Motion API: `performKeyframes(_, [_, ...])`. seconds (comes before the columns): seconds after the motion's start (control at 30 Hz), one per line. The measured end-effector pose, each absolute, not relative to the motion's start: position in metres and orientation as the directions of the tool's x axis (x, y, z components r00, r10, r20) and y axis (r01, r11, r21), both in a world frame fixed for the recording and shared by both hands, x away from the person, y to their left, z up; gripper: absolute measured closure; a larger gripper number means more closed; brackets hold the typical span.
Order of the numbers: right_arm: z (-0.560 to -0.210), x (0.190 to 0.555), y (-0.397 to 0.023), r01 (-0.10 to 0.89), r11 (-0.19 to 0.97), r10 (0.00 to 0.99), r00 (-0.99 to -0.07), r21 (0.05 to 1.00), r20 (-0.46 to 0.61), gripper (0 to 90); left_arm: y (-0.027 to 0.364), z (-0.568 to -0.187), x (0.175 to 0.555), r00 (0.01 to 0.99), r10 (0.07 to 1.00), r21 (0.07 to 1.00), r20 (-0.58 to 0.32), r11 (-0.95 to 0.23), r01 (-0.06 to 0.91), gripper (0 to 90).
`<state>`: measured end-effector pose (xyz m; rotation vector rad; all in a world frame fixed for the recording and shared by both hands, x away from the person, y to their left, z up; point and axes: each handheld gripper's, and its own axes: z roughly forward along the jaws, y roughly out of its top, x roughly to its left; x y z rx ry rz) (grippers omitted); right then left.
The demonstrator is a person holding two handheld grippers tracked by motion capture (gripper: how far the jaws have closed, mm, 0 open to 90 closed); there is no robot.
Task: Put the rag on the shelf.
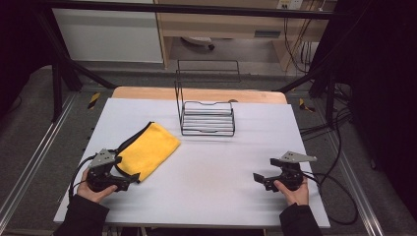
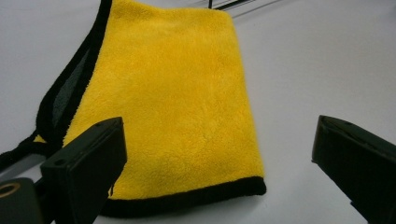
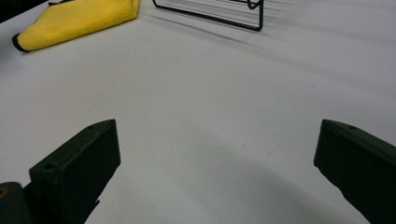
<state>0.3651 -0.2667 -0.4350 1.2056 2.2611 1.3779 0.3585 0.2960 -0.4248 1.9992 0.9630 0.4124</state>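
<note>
A folded yellow cloth (image 1: 145, 149) with black trim lies on the left part of the white table (image 1: 211, 167). My left gripper (image 1: 129, 183) rests at the cloth's near corner, open, with its jaws wide apart and the yellow cloth (image 2: 173, 102) just ahead of them. My right gripper (image 1: 258, 178) sits on the table at the front right, open, with bare tabletop between its jaws. In the right gripper view, the yellow cloth (image 3: 77, 21) lies far off at the upper left.
A black wire rack (image 1: 206, 115) stands at the back middle of the table, and the wire rack (image 3: 210, 11) also shows in the right gripper view. Cables (image 1: 339, 196) trail off the table's right edge. A wooden board edge (image 1: 196, 93) lies behind the table.
</note>
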Motion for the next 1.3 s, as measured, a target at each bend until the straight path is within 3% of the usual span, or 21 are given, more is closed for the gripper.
performKeyframes(0.4, [-0.436, 0.364, -0.266, 0.526, 0.231, 0.745, -0.637, 0.819, 0.199, 1.1, 0.274, -0.424, 0.36, 0.661, 0.748, 0.798, -0.056, -0.365, 0.48, 6.8])
performKeyframes(0.57, [-0.436, 0.365, -0.265, 0.525, 0.232, 0.744, -0.638, 0.819, 0.198, 1.1, 0.265, -0.426, 0.362, 0.665, 0.745, 0.789, -0.05, -0.379, 0.484, 14.6])
performKeyframes(1.0, [-0.438, 0.365, -0.263, 0.531, 0.243, 0.744, -0.639, 0.812, 0.195, 1.2, 0.25, -0.434, 0.367, 0.665, 0.747, 0.732, -0.027, -0.438, 0.521, 49.2])
performKeyframes(1.3, [-0.438, 0.365, -0.262, 0.533, 0.247, 0.746, -0.638, 0.809, 0.193, 1.2, 0.245, -0.443, 0.372, 0.653, 0.757, 0.701, 0.027, -0.48, 0.527, 59.5])
